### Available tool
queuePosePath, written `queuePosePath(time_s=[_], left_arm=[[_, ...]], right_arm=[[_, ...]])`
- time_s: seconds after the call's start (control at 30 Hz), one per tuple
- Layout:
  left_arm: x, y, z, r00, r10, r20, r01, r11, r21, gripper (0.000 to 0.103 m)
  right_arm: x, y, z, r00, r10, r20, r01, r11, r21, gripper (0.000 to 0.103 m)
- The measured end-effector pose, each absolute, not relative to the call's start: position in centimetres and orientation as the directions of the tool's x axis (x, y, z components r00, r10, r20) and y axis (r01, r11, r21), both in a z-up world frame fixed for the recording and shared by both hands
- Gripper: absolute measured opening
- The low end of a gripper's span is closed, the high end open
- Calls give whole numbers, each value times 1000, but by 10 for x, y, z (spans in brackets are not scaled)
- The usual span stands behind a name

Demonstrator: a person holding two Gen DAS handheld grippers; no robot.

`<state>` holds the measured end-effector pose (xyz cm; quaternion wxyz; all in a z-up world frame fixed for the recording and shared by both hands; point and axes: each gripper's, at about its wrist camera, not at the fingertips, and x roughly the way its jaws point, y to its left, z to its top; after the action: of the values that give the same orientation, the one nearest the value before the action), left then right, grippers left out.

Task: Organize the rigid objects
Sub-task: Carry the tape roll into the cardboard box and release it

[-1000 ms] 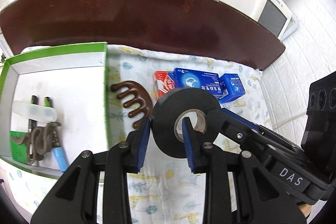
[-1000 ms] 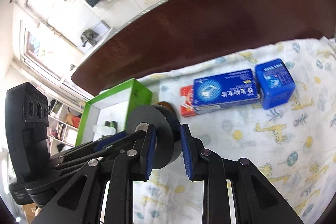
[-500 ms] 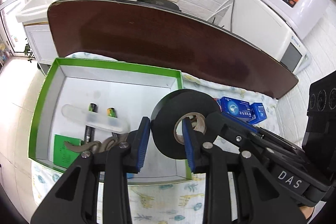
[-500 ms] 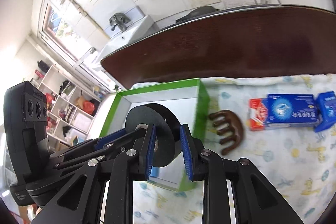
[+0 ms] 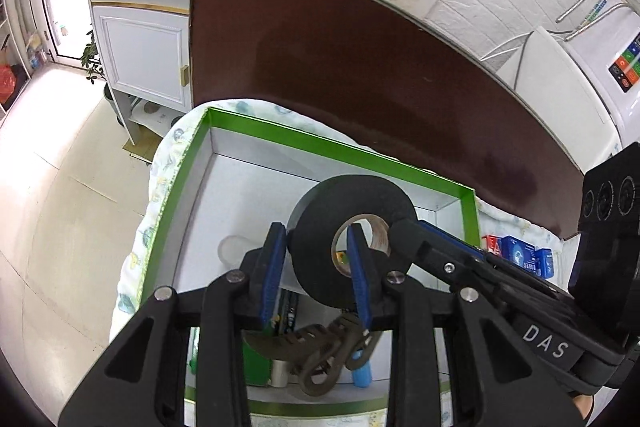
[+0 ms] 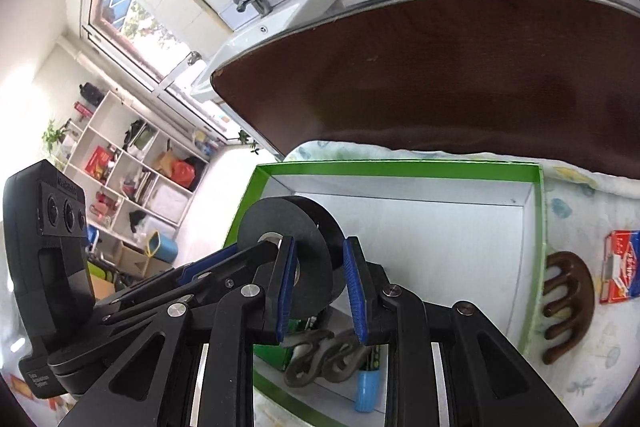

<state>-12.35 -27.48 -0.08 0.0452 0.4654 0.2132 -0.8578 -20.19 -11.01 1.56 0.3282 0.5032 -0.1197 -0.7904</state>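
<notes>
Both grippers share one load: a black roll of cloth tape with a pale cardboard core (image 5: 352,247), held up off the table above the white floor of a shallow, green-rimmed cardboard box (image 5: 332,151). The left gripper (image 5: 318,275) pinches the roll's wall, one blue pad on the outer face and the other inside the core hole; the right gripper (image 6: 320,291) clamps another part of the same wall from the opposite side, its pads pressed on the roll's flat faces. The step in hand looks like the carry into the box, with the drop not yet made. Beneath the roll, at the box's near end, lie a grey-brown plastic hair claw (image 6: 320,359), some pens, a frosted tube and a small green carton. The next move calls for picking the bare white patch toward the far wall, lowering the roll until it rests flat, then letting go with both tools together so it does not tip or roll onto the claw. A brown wooden wide-tooth comb (image 6: 564,307) and small red and blue cartons wait outside on the printed cloth.
</notes>
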Motion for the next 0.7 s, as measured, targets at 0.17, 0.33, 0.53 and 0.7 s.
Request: queuePosePath(time_s=[0.17,0.33,0.53,0.7], left_arm=[[-136,-294,-22,-532,118,-838,315,-891,-326,28],[-148,-307,-41,-499,137,-856,340,-878,-338,27],[-147,-304,-46,-496,152,-855,328,-879,-347,21],[-143,-298,-33,-509,144,-848,312,-888,-338,23]], right_arm=[[-219,-134,-9,-234,-637,-734,363,-758,542,27],[-234,-143,-32,-202,-629,-750,314,-767,559,27],[-237,-142,-47,-187,-627,-756,285,-771,569,27],[-232,-137,-38,-203,-617,-760,307,-777,549,27]])
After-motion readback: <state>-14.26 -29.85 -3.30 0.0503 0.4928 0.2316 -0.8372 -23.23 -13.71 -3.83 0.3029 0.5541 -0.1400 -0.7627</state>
